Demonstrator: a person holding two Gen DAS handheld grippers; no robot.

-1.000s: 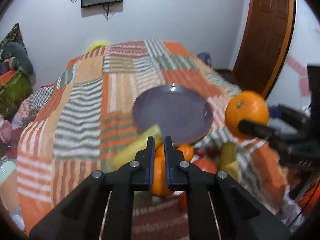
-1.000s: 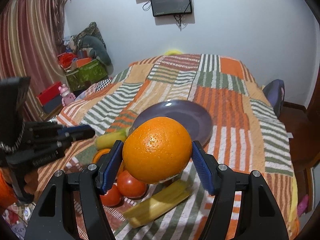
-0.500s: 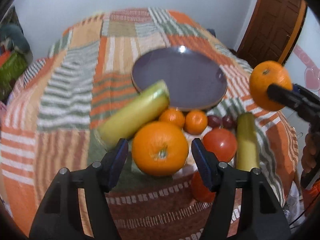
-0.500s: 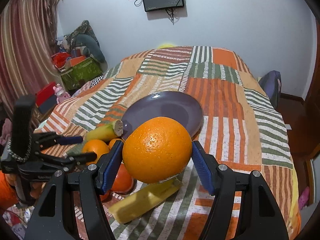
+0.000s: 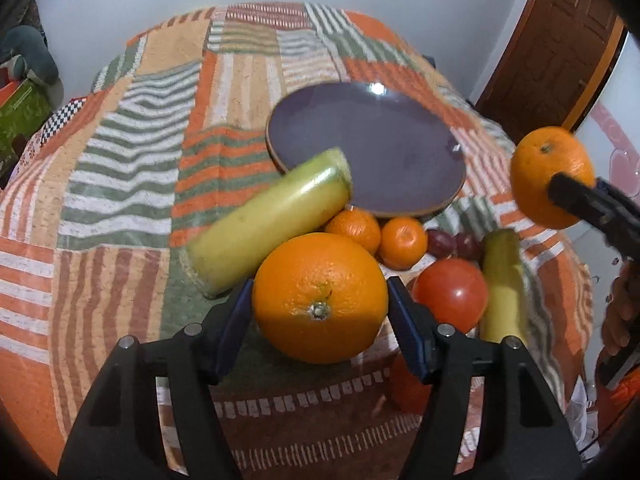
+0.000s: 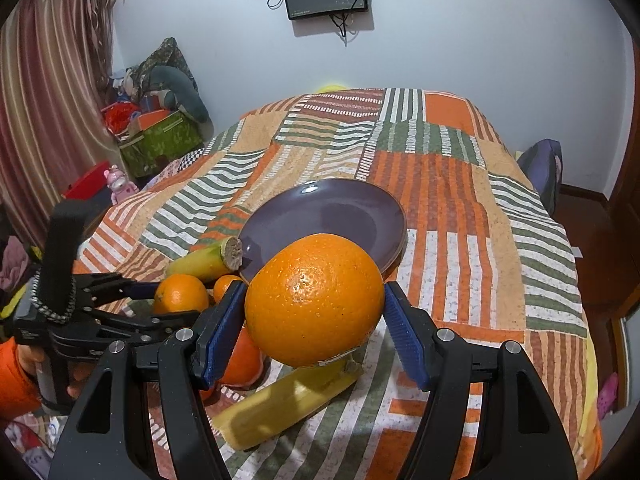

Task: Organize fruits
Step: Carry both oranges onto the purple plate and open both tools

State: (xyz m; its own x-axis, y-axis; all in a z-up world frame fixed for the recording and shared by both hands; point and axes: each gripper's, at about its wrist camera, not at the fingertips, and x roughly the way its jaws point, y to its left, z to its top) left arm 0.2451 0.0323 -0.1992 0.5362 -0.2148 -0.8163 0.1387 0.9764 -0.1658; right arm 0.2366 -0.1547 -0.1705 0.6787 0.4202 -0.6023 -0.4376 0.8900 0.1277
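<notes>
Left gripper (image 5: pixel 320 300) dropped and spread its jaws around a large orange (image 5: pixel 320 298).
Pads flanked it on the bedspread (image 5: pixel 120 200) (contact unclear); right gripper (image 6: pixel 314 312) clamped another orange (image 6: pixel 314 298) aloft.

Two large oranges (image 5: pixel 320 298) (image 5: pixel 550 178), two small mandarins (image 5: pixel 354 229) (image 5: pixel 403 243), two yellow bananas (image 5: pixel 268 222) (image 5: pixel 502 280), two tomatoes (image 5: pixel 450 295) (image 5: pixel 406 384), two dark grapes (image 5: pixel 440 242) (image 5: pixel 468 245) and one purple plate (image 5: pixel 372 148).
</notes>
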